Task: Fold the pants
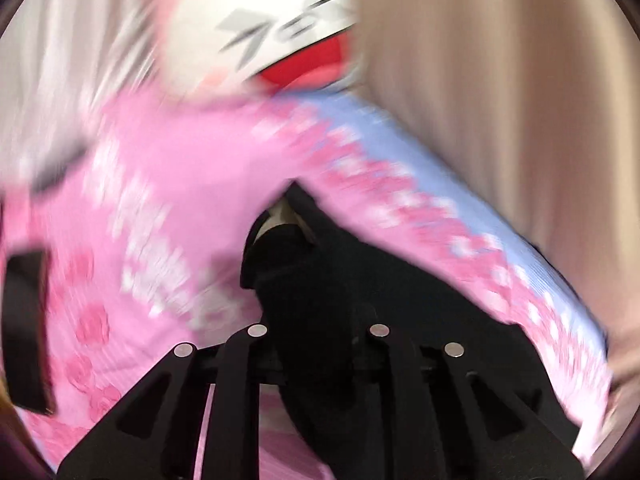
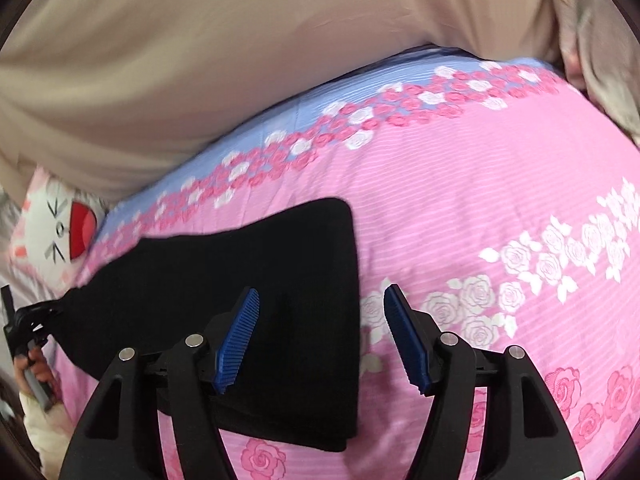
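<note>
The black pants (image 2: 256, 280) lie on a pink rose-print bedsheet (image 2: 480, 184), stretched from the middle toward the left. My right gripper (image 2: 320, 336) is open just above the sheet, its blue pads (image 2: 236, 344) straddling the pants' right edge. My left gripper (image 2: 32, 320) shows at the far left of the right wrist view, pinching the far end of the pants. In the blurred left wrist view the left gripper (image 1: 316, 320) is shut on bunched black pants fabric (image 1: 340, 280), which hides the fingertips.
A beige blanket (image 2: 200, 60) lies along the back of the bed. A white cat-face pillow (image 2: 56, 232) with a red patch sits at the left; it also shows in the left wrist view (image 1: 280, 24). The sheet has a blue border (image 2: 320, 100).
</note>
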Demonstrator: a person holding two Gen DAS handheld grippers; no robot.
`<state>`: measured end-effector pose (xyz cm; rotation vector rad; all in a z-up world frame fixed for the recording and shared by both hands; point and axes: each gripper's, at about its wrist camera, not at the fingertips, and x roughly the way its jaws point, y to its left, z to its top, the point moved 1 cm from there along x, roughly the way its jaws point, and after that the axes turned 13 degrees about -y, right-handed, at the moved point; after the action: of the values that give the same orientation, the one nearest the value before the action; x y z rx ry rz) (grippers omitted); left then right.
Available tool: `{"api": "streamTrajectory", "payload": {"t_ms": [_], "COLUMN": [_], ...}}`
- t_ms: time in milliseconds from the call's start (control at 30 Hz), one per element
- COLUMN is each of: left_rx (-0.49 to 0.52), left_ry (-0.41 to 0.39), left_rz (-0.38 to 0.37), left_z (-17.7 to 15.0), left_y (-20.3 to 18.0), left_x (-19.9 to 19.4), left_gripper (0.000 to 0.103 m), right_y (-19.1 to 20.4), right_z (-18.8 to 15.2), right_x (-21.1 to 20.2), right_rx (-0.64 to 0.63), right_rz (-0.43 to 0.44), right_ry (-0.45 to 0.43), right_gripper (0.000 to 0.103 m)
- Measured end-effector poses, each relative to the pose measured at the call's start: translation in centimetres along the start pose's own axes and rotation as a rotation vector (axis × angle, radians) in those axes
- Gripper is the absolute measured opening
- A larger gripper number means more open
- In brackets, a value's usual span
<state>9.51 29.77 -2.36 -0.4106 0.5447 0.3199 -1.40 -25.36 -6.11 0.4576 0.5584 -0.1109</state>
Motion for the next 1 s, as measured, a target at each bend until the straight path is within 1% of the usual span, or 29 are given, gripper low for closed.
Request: {"api": "streamTrajectory", "payload": {"t_ms": [33, 100, 133, 167, 233, 267, 300, 333, 367, 400, 433, 467, 500, 533, 567, 600, 633, 667, 700, 733, 767, 800, 833, 867, 900, 933, 967, 1000], "left_rx": [0.053, 0.164, 0.204, 0.252, 0.365, 0.421, 0.456, 0.501, 0.546, 0.616, 0.685, 0.739, 0.784, 0.823, 0.863, 0.873, 0.851, 0.82, 0.805, 0.8, 0.795, 0.785, 0.775, 0.755, 0.732, 0.712, 0.692, 0.674], "left_ry": [-0.017, -0.036, -0.04, -0.044, -0.036, -0.011, 0.017, 0.063, 0.119, 0.2, 0.273, 0.321, 0.298, 0.222, 0.16, 0.135, 0.12, 0.088, 0.035, -0.018, -0.064, -0.103, -0.116, -0.115, -0.109, -0.101, -0.089, -0.079], "left_rz": [-0.05, -0.192, -0.237, -0.288, -0.408, -0.481, -0.526, -0.574, -0.61, -0.639, -0.643, -0.613, -0.579, -0.563, -0.558, -0.595, -0.64, -0.675, -0.694, -0.688, -0.665, -0.62, -0.577, -0.521, -0.483, -0.448, -0.4, -0.349], "left_z": [0.4, 0.4, 0.1, -0.5, -2.9, -4.9, -6.2, -8.2, -10.7, -14.2, -17.5, -20.2, -21.7, -22.2, -22.5, -22.1, -21.3, -20.3, -19.2, -18.1, -17.5, -16.4, -15.6, -14.5, -13.7, -13.1, -12.3, -11.7], "left_y": [-2.5, -8.8, -11.0, -13.5, -19.4, -22.5, -24.4, -26.5, -28.3, -30.5, -32.0, -32.7, -33.0, -33.1, -33.3, -33.3, -33.0, -32.6, -31.9, -31.3, -30.8, -30.3, -30.1, -29.3, -28.4, -27.6, -26.8, -25.6], "left_x": [-1.3, -4.3, -5.3, -6.5, -9.2, -10.5, -10.9, -11.3, -11.4, -11.0, -10.2, -9.4, -9.4, -10.2, -11.4, -12.5, -13.5, -14.5, -15.8, -16.6, -17.1, -17.1, -16.6, -15.7, -15.0, -14.3, -12.8, -11.4], "left_gripper": [0.015, 0.015, 0.015, 0.015, 0.015, 0.016, 0.016, 0.017, 0.017, 0.018, 0.018, 0.022, 0.025, 0.029, 0.052, 0.097, 0.095, 0.098, 0.098, 0.098, 0.098, 0.098, 0.098, 0.098, 0.098, 0.098, 0.098, 0.098], "right_y": [-0.3, -0.7, -0.8, -0.9, -1.1, -1.2, -1.4, -1.6, -1.8, -2.1, -2.5, -2.7, -3.0, -3.2, -3.5, -3.7, -3.7, -3.6, -3.3, -2.9, -2.1, -1.3, -0.2, 0.6, 1.4, 2.2, 3.3, 4.0], "right_z": [0.1, 0.3, 0.3, 0.5, 0.6, 0.7, 0.7, 0.7, 0.7, 0.7, 0.6, 0.5, 0.4, 0.3, 0.3, 0.3, 0.4, 0.5, 0.6, 0.8, 0.9, 1.0, 1.0, 0.9, 0.8, 0.6, 0.2, -0.1], "right_x": [0.0, -0.3, -0.4, -0.7, -1.2, -1.6, -1.8, -2.1, -2.2, -2.3, -2.5, -2.6, -2.7, -2.8, -3.0, -3.0, -3.0, -2.9, -2.9, -2.8, -2.6, -2.4, -1.9, -1.5, -1.1, -0.4, 0.6, 1.5], "right_rx": [0.013, 0.034, 0.036, 0.036, 0.031, 0.023, 0.018, 0.014, 0.013, 0.014, 0.021, 0.025, 0.029, 0.03, 0.028, 0.027, 0.026, 0.027, 0.029, 0.027, 0.019, 0.013, 0.005, 0.001, -0.003, -0.009, -0.023, -0.04], "right_rz": [0.005, 0.021, 0.026, 0.035, 0.043, 0.046, 0.046, 0.045, 0.047, 0.048, 0.049, 0.048, 0.043, 0.036, 0.025, 0.02, 0.018, 0.026, 0.038, 0.059, 0.091, 0.124, 0.17, 0.206, 0.237, 0.265, 0.287, 0.293], "right_ry": [-0.003, -0.014, -0.022, -0.03, -0.045, -0.055, -0.062, -0.069, -0.071, -0.072, -0.073, -0.072, -0.074, -0.076, -0.079, -0.079, -0.078, -0.079, -0.079, -0.076, -0.067, -0.057, -0.038, -0.022, -0.003, 0.023, 0.061, 0.09], "right_gripper": [0.064, 0.064, 0.064, 0.064, 0.064, 0.064, 0.065, 0.066, 0.068, 0.068, 0.068, 0.068, 0.068, 0.068, 0.068, 0.068, 0.068, 0.068, 0.068, 0.068, 0.068, 0.069, 0.07, 0.073, 0.075, 0.075, 0.076, 0.076]}}
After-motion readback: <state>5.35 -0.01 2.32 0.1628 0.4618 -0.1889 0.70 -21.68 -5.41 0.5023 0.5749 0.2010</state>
